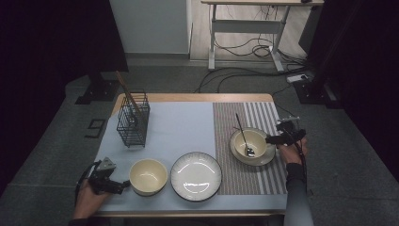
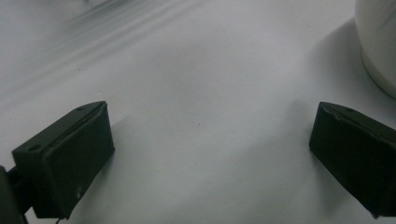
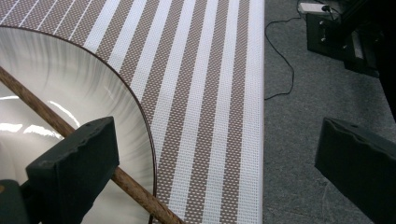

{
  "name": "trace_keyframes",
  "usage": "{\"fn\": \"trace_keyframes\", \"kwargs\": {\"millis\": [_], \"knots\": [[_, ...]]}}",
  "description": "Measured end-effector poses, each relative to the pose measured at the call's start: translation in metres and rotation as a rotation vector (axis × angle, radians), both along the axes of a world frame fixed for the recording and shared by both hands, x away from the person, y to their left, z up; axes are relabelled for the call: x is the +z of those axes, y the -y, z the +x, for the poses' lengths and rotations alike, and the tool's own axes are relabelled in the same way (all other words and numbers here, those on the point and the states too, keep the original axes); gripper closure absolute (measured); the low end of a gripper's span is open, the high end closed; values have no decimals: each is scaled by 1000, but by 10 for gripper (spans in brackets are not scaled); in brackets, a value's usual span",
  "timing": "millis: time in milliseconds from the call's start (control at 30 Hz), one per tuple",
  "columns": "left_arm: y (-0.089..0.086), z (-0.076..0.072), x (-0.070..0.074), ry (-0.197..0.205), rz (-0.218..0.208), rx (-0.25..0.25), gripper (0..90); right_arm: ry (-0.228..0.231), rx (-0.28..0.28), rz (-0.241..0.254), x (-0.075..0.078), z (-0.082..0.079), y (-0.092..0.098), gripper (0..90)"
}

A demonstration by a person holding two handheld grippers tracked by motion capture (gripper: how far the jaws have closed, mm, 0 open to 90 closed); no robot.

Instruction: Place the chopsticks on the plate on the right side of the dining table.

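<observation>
At the right of the striped placemat (image 1: 244,113), a cream bowl (image 1: 256,140) sits on a saucer (image 1: 269,157), with a spoon (image 1: 243,136) leaning in it. My right gripper (image 1: 271,139) is at that saucer's right edge, jaws wide open. In the right gripper view, the right gripper (image 3: 217,135) straddles the brown-edged saucer rim (image 3: 140,109). The spoon's wooden handle (image 3: 42,109) runs under its left jaw, and nothing is pinched. My left gripper (image 1: 123,185) rests at the front left, beside a second cream bowl (image 1: 148,176). In the left gripper view, the left gripper (image 2: 210,121) stands open over bare mat, with that bowl (image 2: 380,42) at top right.
A ribbed plate (image 1: 195,175) lies at the front centre. A black wire basket (image 1: 133,123) holding a long wooden stick stands at the back left on the pale blue mat (image 1: 179,127). The table's right edge drops to grey floor (image 3: 303,140) with cables.
</observation>
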State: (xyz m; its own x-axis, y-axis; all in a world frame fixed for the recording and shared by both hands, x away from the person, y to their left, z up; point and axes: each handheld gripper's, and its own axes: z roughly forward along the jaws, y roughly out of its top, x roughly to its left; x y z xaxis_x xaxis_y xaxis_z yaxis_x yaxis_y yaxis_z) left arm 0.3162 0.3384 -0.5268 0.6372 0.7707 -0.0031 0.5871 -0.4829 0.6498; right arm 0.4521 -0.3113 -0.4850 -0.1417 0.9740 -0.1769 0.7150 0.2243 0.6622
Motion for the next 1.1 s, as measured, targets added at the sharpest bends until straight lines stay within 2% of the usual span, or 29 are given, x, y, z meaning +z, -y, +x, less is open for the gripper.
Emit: {"fn": "trace_keyframes", "kwargs": {"millis": [1000,1100], "knots": [[0,0,0,1,0,0,0,-29,68,39,-1,-8,7,15],[0,0,0,0,0,0,0,-28,66,25,0,-9,7,16]]}}
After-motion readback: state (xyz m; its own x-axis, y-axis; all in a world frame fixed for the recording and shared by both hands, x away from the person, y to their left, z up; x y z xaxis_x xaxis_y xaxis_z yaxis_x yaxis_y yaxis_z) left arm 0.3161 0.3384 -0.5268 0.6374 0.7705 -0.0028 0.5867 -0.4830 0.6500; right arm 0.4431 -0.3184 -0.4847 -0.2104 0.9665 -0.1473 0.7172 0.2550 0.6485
